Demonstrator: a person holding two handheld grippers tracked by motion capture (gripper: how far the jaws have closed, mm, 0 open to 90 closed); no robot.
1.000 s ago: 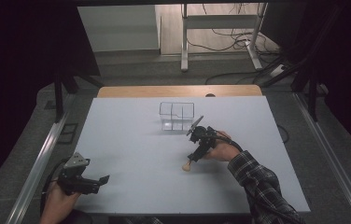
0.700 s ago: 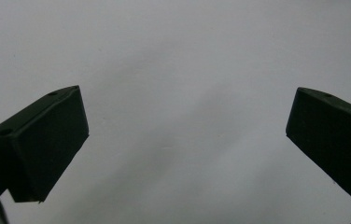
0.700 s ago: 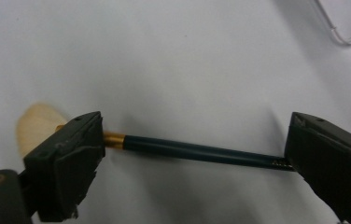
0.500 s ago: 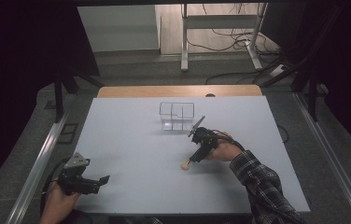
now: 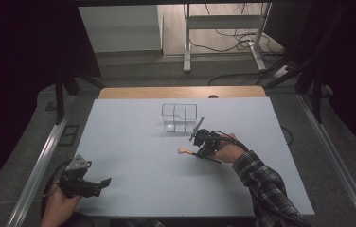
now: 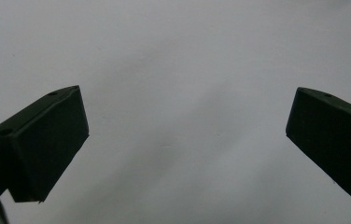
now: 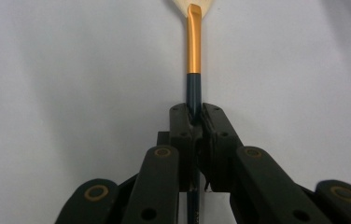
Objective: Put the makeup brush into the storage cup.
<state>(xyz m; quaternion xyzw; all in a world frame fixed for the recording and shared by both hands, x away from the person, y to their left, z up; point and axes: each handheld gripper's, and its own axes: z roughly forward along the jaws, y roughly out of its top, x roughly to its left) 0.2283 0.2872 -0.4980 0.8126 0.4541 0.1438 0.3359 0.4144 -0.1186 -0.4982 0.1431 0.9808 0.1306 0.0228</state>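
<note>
A slim brush lies on the white table [image 5: 133, 156], with a cream head [image 5: 183, 151], a gold ferrule [image 7: 193, 46] and a dark blue handle [image 7: 193, 91]. My right gripper [image 7: 196, 112] has just been closing, and its pads now press on the blue handle from both sides. In the high view the right gripper [image 5: 199, 152] sits right of the table's middle, and the head points left. My left gripper [image 5: 106, 181] rests at the near left corner. Its jaws stand wide apart over bare table in the left gripper view [image 6: 187, 135].
A clear plastic box [image 5: 179, 117] with compartments stands just beyond the right gripper. A wooden strip [image 5: 181, 92] runs along the table's far edge. Metal rails [image 5: 39, 165] flank both sides. A plaid sleeve [image 5: 266, 189] reaches in from the lower right.
The right gripper's jaws have closed onto the brush handle, and the cream head has shifted a little farther from the near edge. The left gripper has stayed put.
</note>
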